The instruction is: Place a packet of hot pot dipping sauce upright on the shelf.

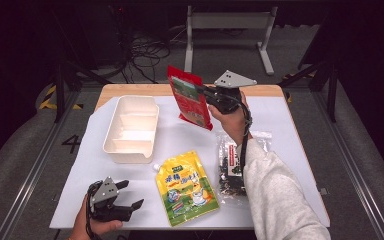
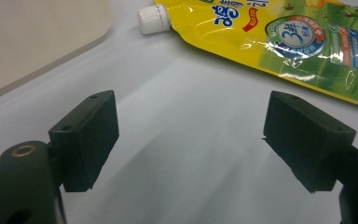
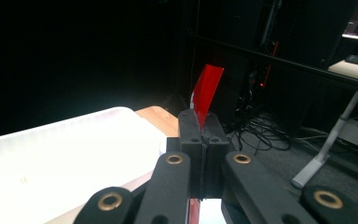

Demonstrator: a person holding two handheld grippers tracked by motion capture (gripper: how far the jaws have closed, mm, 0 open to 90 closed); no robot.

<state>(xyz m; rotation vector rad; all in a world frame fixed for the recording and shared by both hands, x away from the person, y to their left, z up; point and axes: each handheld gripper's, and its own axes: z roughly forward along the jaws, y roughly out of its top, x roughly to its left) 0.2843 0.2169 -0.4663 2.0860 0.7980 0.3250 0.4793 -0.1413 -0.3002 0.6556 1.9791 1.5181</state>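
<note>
High view: red pouch (image 1: 190, 100) held up off the table (image 1: 280, 130), near the far edge, to the right of the white tray (image 1: 130, 129), tilted. R gripper (image 1: 206, 93) is clamped on one edge of it; right gripper view shows the jaws pressed together w/ a thin red sliver (image 3: 207, 91) poking out above.

Risk: grip is on a narrow edge only, so the pouch may pivot or slip out if swung fast. Likely target is the tray; the hanging lower corner could catch its rim & fold the pouch.

L gripper (image 1: 130, 195) rests at the near left table edge, jaws apart, nothing between them. Yellow pouch (image 1: 186, 188) lies just beside it; a careless L move could knock its cap (image 2: 153, 20).

Dark snack bag (image 1: 230, 167) lies under the R forearm; the sleeve could drag it.
</note>
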